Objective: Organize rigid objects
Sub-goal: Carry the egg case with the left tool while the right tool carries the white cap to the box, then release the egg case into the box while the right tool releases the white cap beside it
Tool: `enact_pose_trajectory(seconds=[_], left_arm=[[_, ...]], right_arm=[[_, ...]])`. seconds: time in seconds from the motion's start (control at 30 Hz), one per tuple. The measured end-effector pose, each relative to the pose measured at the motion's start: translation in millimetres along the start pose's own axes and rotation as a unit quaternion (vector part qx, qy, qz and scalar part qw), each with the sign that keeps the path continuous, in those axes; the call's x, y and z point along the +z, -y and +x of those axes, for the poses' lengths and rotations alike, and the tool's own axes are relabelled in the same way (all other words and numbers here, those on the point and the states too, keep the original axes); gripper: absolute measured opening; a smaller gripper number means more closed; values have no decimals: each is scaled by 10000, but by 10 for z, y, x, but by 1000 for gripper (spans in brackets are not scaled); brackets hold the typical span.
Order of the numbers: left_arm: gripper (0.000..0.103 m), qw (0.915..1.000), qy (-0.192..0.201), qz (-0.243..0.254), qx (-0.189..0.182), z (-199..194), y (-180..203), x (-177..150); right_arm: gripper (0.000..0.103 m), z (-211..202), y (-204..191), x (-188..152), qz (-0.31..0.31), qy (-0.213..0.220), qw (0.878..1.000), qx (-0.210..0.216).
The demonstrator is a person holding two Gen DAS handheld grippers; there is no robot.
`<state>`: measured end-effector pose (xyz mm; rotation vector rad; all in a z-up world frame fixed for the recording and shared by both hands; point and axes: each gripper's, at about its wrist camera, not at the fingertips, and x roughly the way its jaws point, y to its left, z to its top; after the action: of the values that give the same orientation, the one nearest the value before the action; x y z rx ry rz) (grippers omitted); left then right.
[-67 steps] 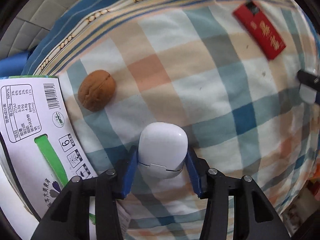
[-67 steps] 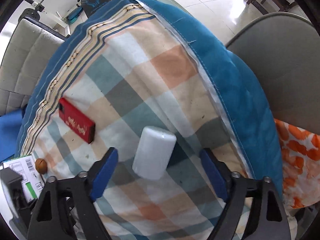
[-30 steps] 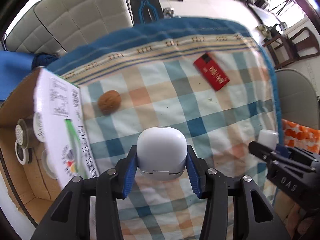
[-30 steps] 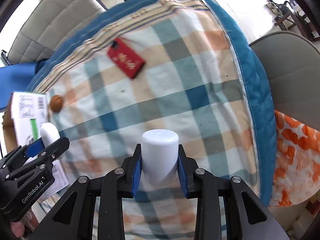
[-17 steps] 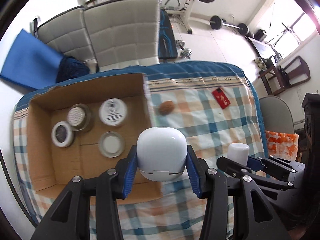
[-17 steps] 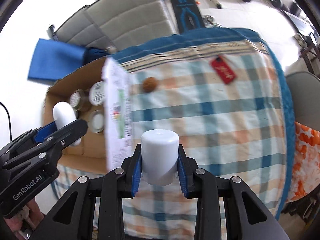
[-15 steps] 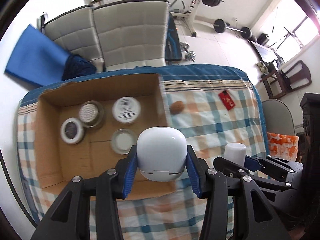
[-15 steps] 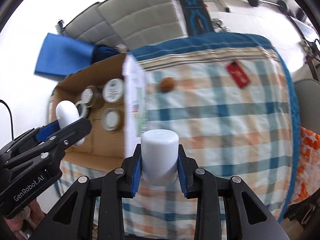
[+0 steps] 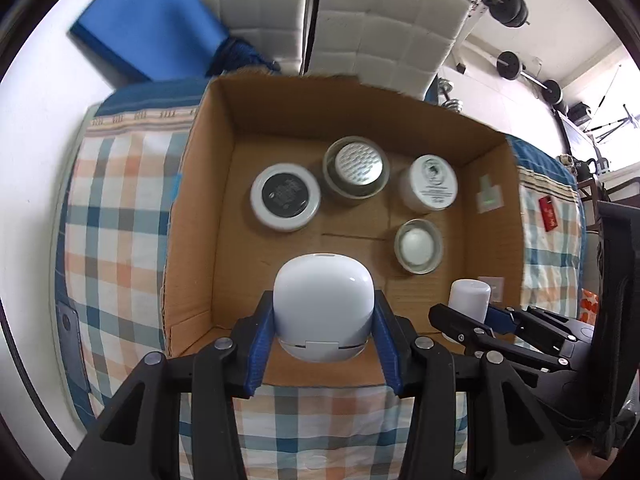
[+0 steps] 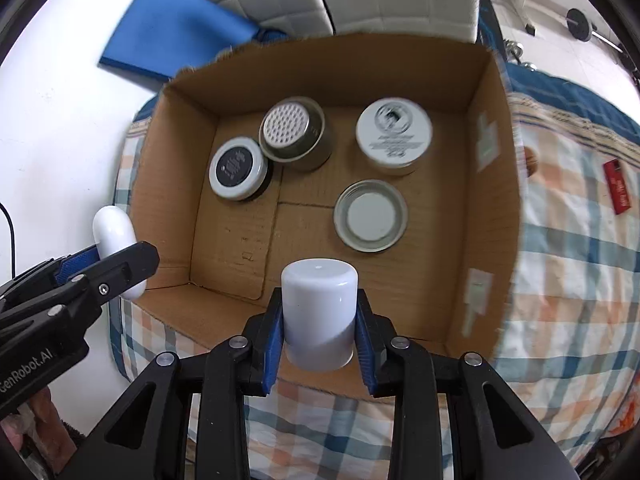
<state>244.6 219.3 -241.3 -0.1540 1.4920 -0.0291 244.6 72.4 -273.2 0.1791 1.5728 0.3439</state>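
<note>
Since a moment ago both my hands have swung from the checked cloth [image 9: 120, 208] to above the open cardboard box [image 9: 208, 184]. My left gripper [image 9: 322, 354] is clamped on the smooth, rounded white case [image 9: 323, 304], dome end away from me. My right gripper [image 10: 318, 354] squeezes the glossy white cylinder [image 10: 319, 312], its long axis along my fingers [image 10: 272, 340]. Four round jars [image 10: 370, 216] stand inside the box.

Four jars [image 9: 355, 172] inside the box [image 9: 200, 216], toward its far side. Box on the checked cloth [image 9: 116, 216]. Chairs [image 9: 372, 20] behind the box.
</note>
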Motion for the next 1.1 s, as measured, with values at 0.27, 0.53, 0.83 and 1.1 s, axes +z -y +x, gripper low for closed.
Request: enact_pose_trajectory(seconds=[0.27, 0.53, 0.83, 1.1], left_arm=[[43, 9979, -647, -48, -86, 611, -266, 110], [43, 9924, -1224, -73, -63, 1148, -390, 113], [43, 9890, -1470, -153, -81, 1287, -510, 34], [48, 9919, -1263, -111, 56, 997, -563, 90]], right_arm=[[34, 701, -59, 177, 97, -399, 9992, 18], [34, 1151, -51, 285, 197, -601, 9980, -15], [35, 1399, -65, 343, 84, -949, 9954, -105], [49, 1440, -170, 379, 23, -1020, 9945, -232]])
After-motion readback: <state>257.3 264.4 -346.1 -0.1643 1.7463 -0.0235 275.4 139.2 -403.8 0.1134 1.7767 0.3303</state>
